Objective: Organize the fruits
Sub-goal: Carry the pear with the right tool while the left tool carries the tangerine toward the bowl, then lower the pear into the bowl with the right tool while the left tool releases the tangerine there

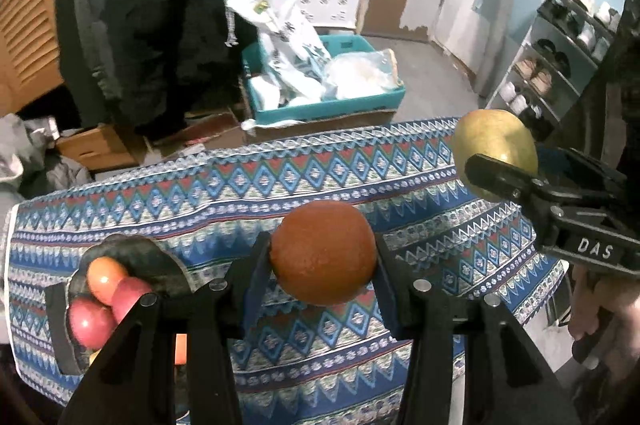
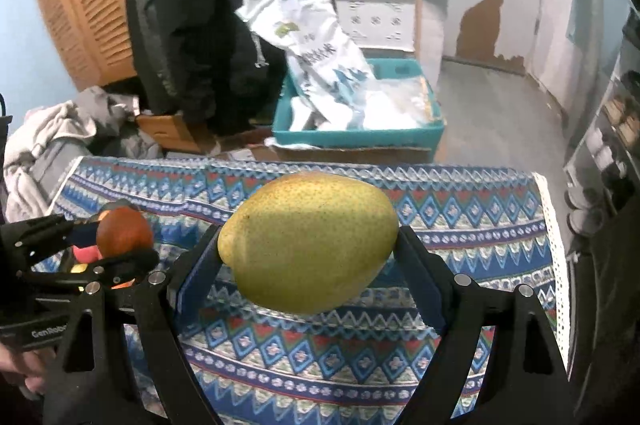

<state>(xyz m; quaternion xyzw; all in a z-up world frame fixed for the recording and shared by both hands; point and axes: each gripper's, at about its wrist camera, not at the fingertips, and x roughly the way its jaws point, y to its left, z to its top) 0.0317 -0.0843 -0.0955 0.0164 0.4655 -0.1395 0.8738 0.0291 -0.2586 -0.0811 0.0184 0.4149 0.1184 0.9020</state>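
- orange (image 1: pixel 324 253): clamped between the jaws of the left gripper (image 1: pixel 320 267), pads pressing its two sides at the widest part, which looks a sound hold for a round fruit; it hangs clear above the counter (image 1: pixel 280 185), not touching the cloth
- mango (image 2: pixel 308 241): yellow-green, lying crosswise in the right gripper (image 2: pixel 308 261); the jaws grasp it by its two ends, so they stand wide apart; it too is off the counter, carried in the air
- the two held fruits sit near each other, the mango to the right of the orange; both grippers tilt downward over the cloth
- bowl (image 1: pixel 160 265): dark, at the left end of the counter, holding several apples (image 1: pixel 106 279), red and yellow-red; probably the place where fruit is gathered, and just beside the left gripper
- my guess is that both fruits are mid-carry, not yet set down; the bowl looks fairly full, so a round orange dropped on top could roll off
- counter: covered by a blue patterned cloth; bare apart from the bowl
- beyond: a teal crate (image 1: pixel 320 105) with white bags on the floor; a shoe rack (image 1: pixel 560 57) at right
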